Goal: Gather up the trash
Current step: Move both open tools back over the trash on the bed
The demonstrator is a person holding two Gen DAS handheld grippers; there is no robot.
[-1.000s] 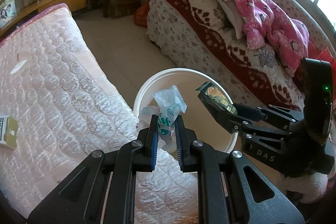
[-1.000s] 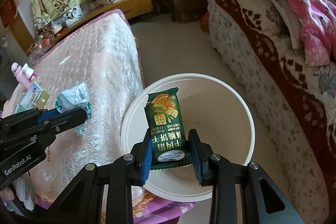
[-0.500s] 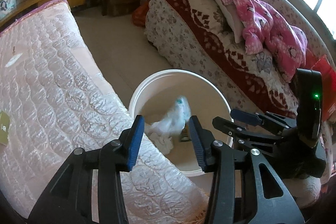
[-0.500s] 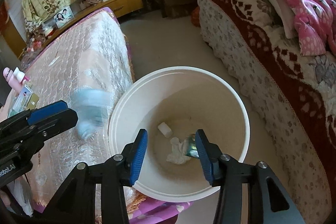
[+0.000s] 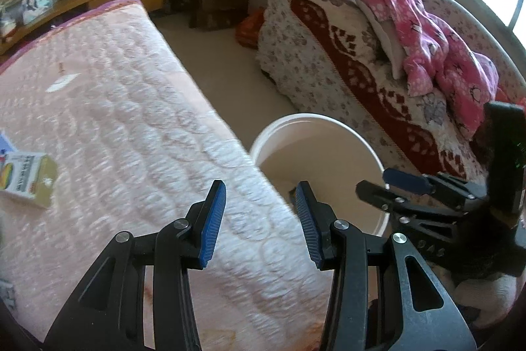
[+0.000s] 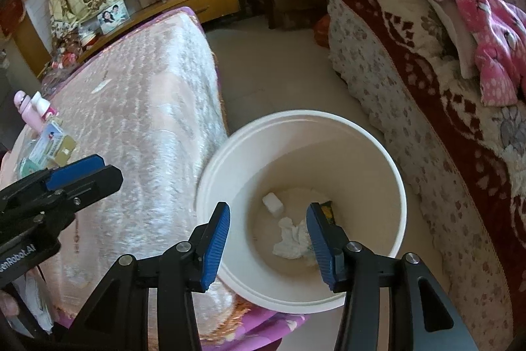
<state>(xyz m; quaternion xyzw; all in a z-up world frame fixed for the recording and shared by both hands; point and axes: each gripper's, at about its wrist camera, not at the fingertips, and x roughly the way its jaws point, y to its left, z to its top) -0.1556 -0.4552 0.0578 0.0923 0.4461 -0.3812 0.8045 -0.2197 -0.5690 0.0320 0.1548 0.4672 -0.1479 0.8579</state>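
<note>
White bucket (image 6: 399,186): crumpled tissue (image 6: 291,239), green wrapper (image 6: 327,211) | left gripper (image 5: 259,221) wide, empty | right gripper (image 6: 268,244) wide, empty

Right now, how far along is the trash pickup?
Done: the bucket holds crumpled tissue, a small white lump and a green wrapper. In hand: nothing; the left gripper and right gripper are both open and empty. Left: small boxes and a pink bottle on the bed, if they count as trash.

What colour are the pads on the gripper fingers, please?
Blue, ribbed pads on black fingers; the right wrist view shows them best.
</note>
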